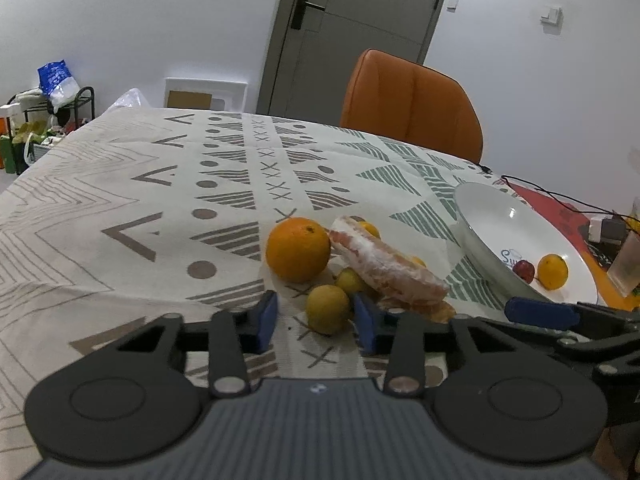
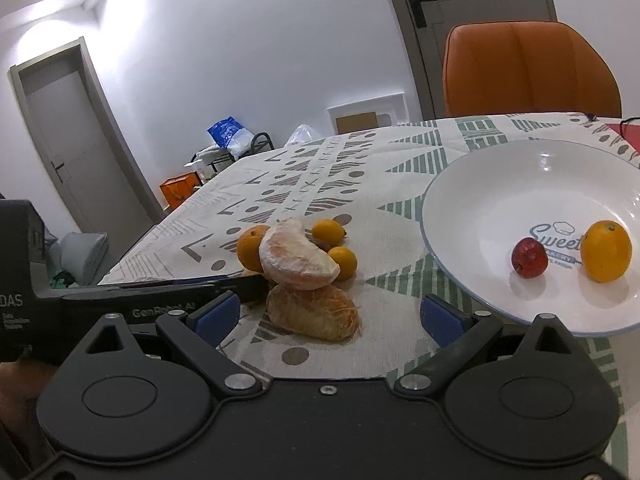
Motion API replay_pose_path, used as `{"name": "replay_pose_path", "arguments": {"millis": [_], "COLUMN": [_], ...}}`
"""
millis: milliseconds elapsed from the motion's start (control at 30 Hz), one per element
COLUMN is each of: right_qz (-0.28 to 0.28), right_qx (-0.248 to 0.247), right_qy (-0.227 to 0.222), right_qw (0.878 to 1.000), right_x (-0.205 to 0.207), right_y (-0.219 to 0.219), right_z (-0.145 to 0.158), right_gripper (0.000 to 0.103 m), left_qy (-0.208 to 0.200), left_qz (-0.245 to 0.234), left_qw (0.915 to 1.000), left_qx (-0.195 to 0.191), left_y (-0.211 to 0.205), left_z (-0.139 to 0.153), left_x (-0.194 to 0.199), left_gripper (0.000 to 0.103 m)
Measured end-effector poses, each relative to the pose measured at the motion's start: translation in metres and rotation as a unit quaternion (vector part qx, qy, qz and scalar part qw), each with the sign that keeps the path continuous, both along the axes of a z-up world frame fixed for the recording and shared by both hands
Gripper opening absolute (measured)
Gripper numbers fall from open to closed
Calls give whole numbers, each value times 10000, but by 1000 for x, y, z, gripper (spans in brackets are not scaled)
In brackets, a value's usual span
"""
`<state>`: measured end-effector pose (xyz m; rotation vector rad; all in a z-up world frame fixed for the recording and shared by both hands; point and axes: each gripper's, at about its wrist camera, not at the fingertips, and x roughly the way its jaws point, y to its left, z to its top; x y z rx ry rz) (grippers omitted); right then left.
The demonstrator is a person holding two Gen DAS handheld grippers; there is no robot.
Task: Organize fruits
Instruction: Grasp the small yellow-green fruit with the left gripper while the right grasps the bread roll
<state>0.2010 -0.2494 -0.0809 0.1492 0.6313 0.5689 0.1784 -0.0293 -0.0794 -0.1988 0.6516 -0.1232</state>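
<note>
A small yellow-green fruit lies on the patterned tablecloth between the blue fingertips of my left gripper. The right pad is at its side and a gap shows at the left pad. Behind it sit an orange, a peeled pale-pink citrus segment and another small yellow fruit. My right gripper stands wide open just short of a second peeled segment. The white plate holds a small red fruit and a yellow-orange fruit.
An orange chair stands at the table's far side. A black cable, a red mat and a clear cup lie right of the plate. The left gripper's black body reaches in beside the fruit pile.
</note>
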Motion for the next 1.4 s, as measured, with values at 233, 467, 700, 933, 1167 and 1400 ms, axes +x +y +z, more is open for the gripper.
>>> {"name": "replay_pose_path", "arguments": {"millis": [233,467,700,933,1167,1400], "right_qz": [105,288,315,284,227,277], "right_qx": [-24,-50,-108,-355,-923,-1280], "right_qy": [-9,6,47,-92,-311,-483], "right_qw": [9999,9996,9994,9989,9950,9902], "right_x": [0,5,10,10,5,-4], "right_y": [5,18,26,38,54,58], "right_z": [-1,-6,-10,-11,-12,-10], "right_gripper": [89,86,85,85,69,58], "left_qy": [-4,-54,-73,-122,-101,-139], "left_qz": [9,180,359,516,625,665], "left_qw": [10000,9998,9993,9986,9980,9977], "left_qx": [-61,-9,12,14,-23,-53], "left_y": [6,23,37,51,58,63], "left_z": [1,8,13,17,16,20], "left_x": [-1,-9,-14,-21,-25,-33], "left_gripper": [22,22,22,22,22,22]}}
